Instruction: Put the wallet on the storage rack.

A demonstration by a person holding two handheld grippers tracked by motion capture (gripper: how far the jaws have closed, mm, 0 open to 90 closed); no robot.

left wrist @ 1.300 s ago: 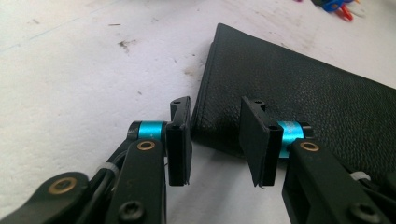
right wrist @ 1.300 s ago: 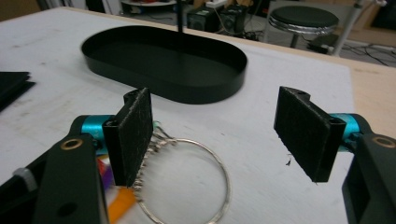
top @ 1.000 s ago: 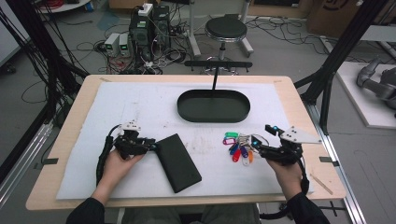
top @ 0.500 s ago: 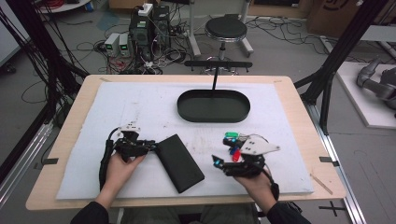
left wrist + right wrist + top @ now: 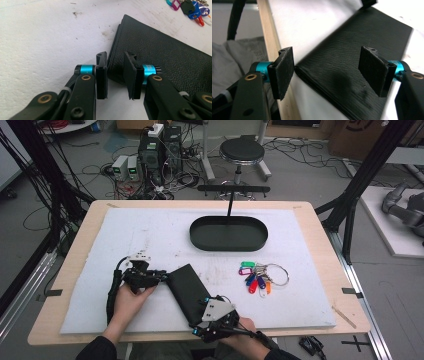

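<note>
Black leather wallet (image 5: 189,292) lies flat on the white-padded worktop (image 5: 150,235), near front edge, between both hands. High view: left tool (image 5: 159,276) at wallet's far-left corner, right tool (image 5: 206,318) over its near end; key bunch (image 5: 259,276) and dark oval tray (image 5: 229,233) well apart. Left tool's view: jaws narrowed around wallet's (image 5: 160,55) corner edge, looks clenched on it. Right tool's view: jaws released, wide apart, straddling wallet's (image 5: 352,62) near end, no contact. Handling judgement: light, thin, slightly floppy, grained surface not slippery; best pinched across a short end edge, both ends supported.
</note>
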